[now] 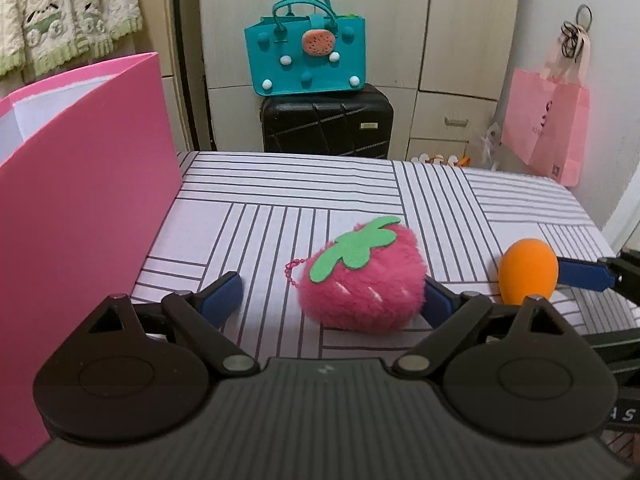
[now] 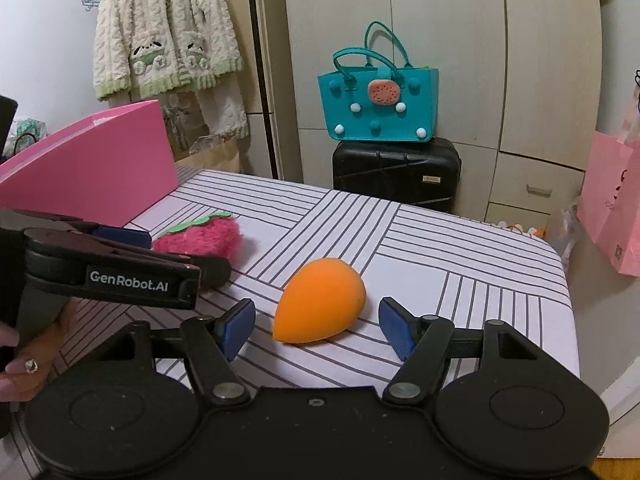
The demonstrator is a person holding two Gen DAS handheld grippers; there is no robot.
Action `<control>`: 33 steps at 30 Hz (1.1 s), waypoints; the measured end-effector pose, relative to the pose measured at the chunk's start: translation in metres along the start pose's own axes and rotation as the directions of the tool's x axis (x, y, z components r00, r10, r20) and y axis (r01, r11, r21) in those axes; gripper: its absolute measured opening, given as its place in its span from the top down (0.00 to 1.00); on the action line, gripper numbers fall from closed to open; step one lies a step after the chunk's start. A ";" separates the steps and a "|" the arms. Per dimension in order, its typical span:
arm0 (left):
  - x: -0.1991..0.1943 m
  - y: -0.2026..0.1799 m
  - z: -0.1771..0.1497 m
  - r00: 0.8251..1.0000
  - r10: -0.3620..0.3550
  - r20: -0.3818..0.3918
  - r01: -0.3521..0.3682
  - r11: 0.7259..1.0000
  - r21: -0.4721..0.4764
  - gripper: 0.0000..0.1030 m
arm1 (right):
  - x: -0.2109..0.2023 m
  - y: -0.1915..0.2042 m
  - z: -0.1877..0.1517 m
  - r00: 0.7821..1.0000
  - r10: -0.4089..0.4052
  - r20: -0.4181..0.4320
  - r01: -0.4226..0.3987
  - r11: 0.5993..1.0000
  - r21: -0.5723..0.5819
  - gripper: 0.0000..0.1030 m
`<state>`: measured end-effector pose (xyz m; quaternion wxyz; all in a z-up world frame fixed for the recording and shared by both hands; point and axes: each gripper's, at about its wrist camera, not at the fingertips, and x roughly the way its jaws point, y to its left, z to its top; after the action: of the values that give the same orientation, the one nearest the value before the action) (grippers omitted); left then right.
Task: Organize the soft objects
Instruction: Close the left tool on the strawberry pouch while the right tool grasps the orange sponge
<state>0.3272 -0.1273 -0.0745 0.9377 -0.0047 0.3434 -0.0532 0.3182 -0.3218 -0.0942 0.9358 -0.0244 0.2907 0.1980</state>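
Observation:
A fluffy pink strawberry plush (image 1: 360,280) with a green felt leaf lies on the striped tabletop (image 1: 280,200). My left gripper (image 1: 332,286) is open around it: the right pad is at the plush's side and the left pad stands well clear. An orange egg-shaped sponge (image 2: 320,304) lies to the right of the plush (image 2: 200,236). It sits between the blue pads of my open right gripper (image 2: 318,328), and neither pad touches it. In the left wrist view the sponge (image 1: 528,276) shows at the right.
A tall pink open-topped box (image 1: 80,200) stands at the table's left edge. Behind the table a teal felt bag (image 1: 306,60) rests on a black suitcase (image 1: 326,124). A pink paper bag (image 1: 548,128) hangs at the right. A hand (image 2: 20,364) holds the left gripper.

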 end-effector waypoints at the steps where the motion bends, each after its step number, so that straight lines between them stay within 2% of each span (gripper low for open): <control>1: -0.001 0.001 0.000 1.000 0.006 0.007 -0.006 1.000 -0.003 0.28 | -0.001 0.001 0.000 1.000 0.000 0.005 0.000 1.000 0.001 0.30; 2: -0.002 0.001 0.000 1.000 0.013 0.014 -0.013 1.000 -0.003 0.35 | -0.001 0.001 0.000 1.000 0.001 0.007 -0.001 1.000 0.000 0.36; 3: -0.003 0.001 0.000 1.000 0.022 0.020 -0.022 1.000 0.001 0.46 | -0.001 0.001 0.001 1.000 0.004 0.006 -0.004 1.000 -0.002 0.50; 4: -0.004 0.002 -0.001 0.999 0.027 0.023 -0.027 1.000 0.004 0.49 | 0.000 0.000 0.000 1.000 0.008 0.002 -0.008 1.000 -0.005 0.52; 9: -0.009 0.007 -0.002 0.999 -0.026 0.028 0.026 0.999 -0.027 0.55 | -0.001 0.000 0.000 1.000 0.016 0.003 -0.016 1.000 -0.002 0.55; 20: -0.025 0.017 -0.009 0.991 -0.127 0.036 0.130 0.988 -0.079 0.56 | -0.017 0.015 -0.001 1.000 0.018 0.005 -0.017 1.000 -0.019 0.55; 33: -0.069 0.025 -0.019 0.977 -0.203 0.064 0.207 0.975 -0.080 0.57 | -0.038 0.021 -0.007 0.997 0.079 -0.016 -0.077 0.994 0.077 0.55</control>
<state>0.2654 -0.0947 -0.0457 0.9353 -0.0820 0.3168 -0.1347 0.2771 -0.3168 -0.0774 0.9248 0.0210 0.3075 0.2229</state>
